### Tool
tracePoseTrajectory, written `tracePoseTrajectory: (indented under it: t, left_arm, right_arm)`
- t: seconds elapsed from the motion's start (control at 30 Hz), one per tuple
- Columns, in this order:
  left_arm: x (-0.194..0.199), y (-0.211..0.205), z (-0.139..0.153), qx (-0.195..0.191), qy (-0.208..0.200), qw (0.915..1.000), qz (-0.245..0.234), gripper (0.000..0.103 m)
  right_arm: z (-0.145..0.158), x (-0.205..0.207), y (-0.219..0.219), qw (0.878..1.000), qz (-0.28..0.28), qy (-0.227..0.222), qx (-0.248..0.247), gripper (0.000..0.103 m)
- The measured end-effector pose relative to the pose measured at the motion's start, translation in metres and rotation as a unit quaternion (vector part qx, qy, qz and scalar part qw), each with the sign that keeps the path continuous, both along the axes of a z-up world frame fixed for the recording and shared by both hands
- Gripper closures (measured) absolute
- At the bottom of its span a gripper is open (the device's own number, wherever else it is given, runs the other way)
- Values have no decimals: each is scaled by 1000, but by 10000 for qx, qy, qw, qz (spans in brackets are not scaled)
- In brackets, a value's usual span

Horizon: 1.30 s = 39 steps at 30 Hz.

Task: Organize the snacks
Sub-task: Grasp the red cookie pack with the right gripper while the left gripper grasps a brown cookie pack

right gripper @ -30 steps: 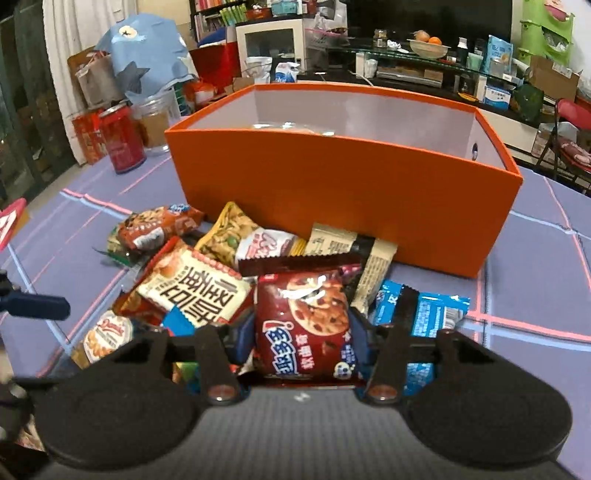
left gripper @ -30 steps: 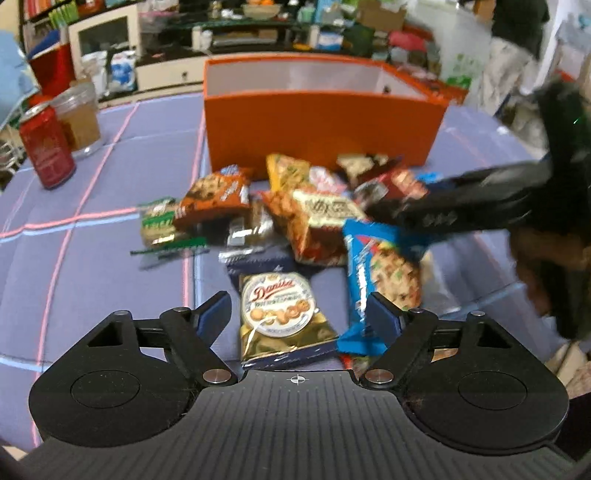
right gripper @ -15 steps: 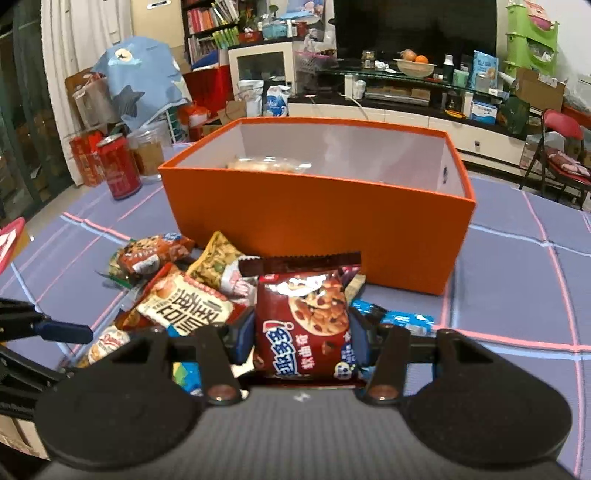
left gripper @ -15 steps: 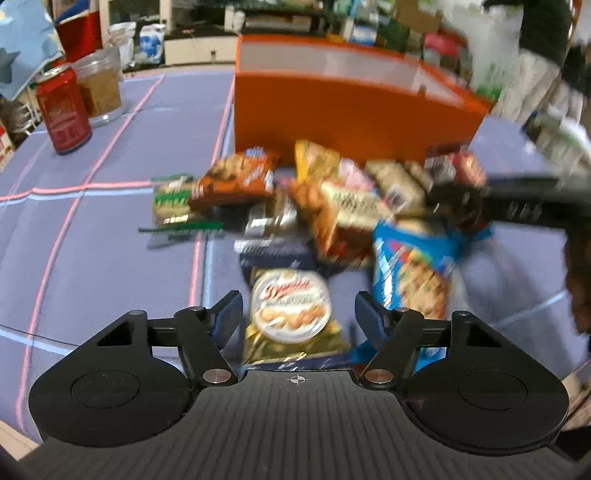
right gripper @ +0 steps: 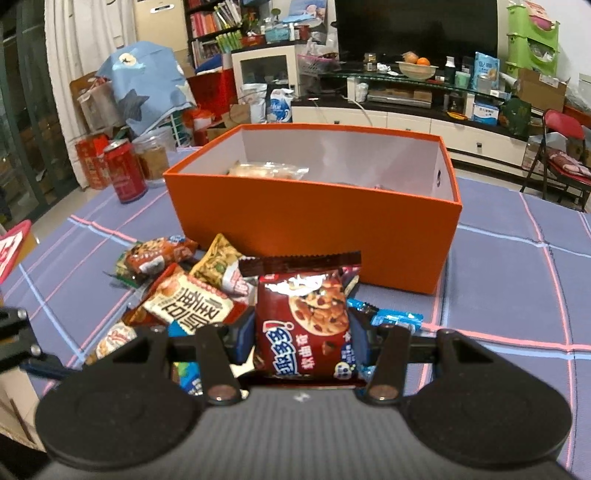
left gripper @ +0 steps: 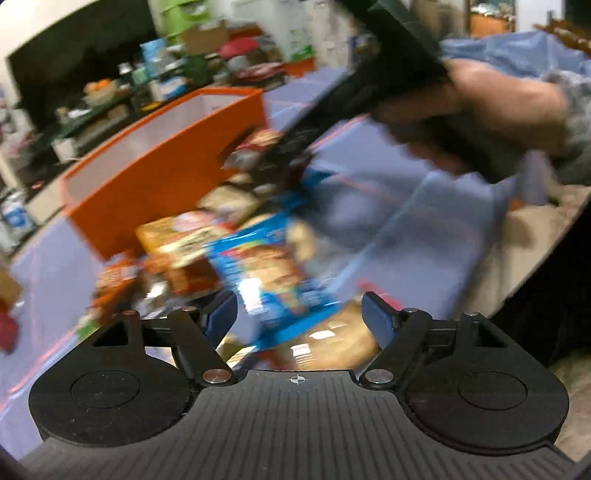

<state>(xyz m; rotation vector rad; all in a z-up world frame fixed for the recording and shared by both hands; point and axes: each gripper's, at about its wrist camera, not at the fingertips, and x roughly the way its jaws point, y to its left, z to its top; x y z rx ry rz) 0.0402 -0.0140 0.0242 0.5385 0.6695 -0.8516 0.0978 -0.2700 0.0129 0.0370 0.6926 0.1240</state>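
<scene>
Lifted right gripper (right gripper: 302, 341) pinching upright cookie packet (right gripper: 304, 325), left gripper (left gripper: 300, 314) spread, seemingly empty

A red can (right gripper: 125, 172) is standing near the far left corner of the worktop (right gripper: 517, 266), which is wearing a purple checked cloth. A clear jar (right gripper: 155, 157) is sitting just beside the can. Beyond the far edge, a television (right gripper: 413, 27) is hanging over a low cabinet (right gripper: 406, 120); a fruit bowl (right gripper: 416, 69) is resting on a glass shelf. A red folding chair (right gripper: 561, 147) is standing off the far right corner.
</scene>
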Motion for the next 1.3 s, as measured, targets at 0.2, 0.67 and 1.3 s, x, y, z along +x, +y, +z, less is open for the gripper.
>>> tracePoseTrajectory:
  t: [0.2, 0.67, 1.3]
  left_arm:
    - [74, 63, 18, -815, 129, 9699, 2291, 27]
    - [171, 31, -26, -1154, 1053, 9431, 2934, 43]
    - [153, 39, 1, -1067, 483, 9407, 3183, 85]
  right_arm:
    - [4, -1, -5, 9999, -65, -42, 121, 50]
    - [1, -3, -5, 9998, -72, 60, 154, 49]
    - [-5, 2, -12, 9977, -335, 334, -494, 50]
